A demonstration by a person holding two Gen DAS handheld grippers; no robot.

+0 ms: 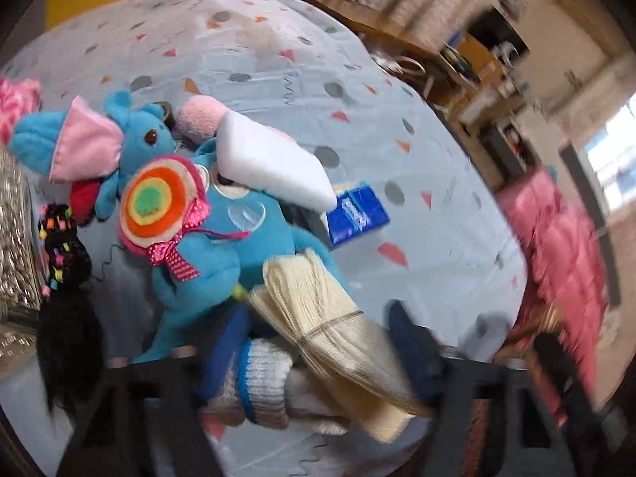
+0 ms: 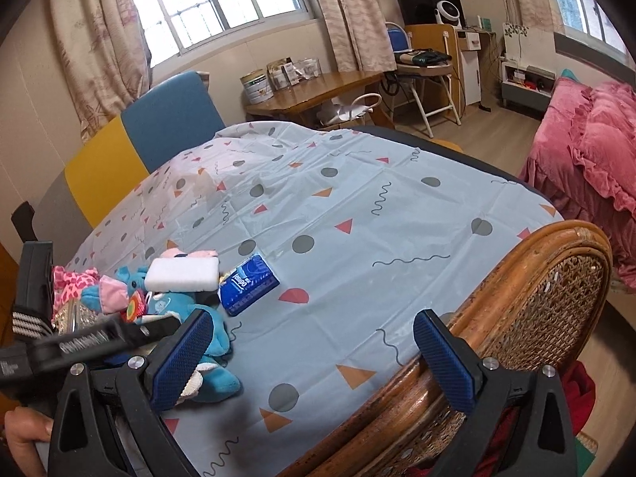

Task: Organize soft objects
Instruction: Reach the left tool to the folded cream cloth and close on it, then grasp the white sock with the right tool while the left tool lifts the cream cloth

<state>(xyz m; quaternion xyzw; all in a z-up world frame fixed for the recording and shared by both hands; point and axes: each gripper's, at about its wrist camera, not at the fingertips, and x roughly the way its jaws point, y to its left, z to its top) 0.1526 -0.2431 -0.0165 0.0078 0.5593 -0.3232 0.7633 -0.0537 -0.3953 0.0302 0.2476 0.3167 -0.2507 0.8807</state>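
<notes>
Table (image 2: 357, 206): I see a big table with a light blue cloth full of dots, triangles and squiggles.
Wicker chair (image 2: 528, 298): it sits at the near right edge of the table.
Blue plush toy (image 1: 222, 238): it lies at the left side of the table, with a round rainbow lollipop (image 1: 159, 202) on its front.
Smaller blue toy (image 1: 131, 135): it lies just behind the big one and has a pink ear.
White sponge (image 1: 270, 159): it rests on top of the plush toy.
Cream cloth bundle (image 1: 330, 318): folded and tied, it lies between my left fingers, right by a striped sock (image 1: 262, 381).
Tissue pack (image 2: 248, 284): blue, flat on the cloth, just beside the sponge.
Left hand-held gripper (image 1: 318, 361): blurry; its fingers sit on both sides of the bundle and sock, but I cannot tell if they squeeze.
Right hand-held gripper (image 2: 314, 361): spread wide, holding nothing, low over the near table edge.
</notes>
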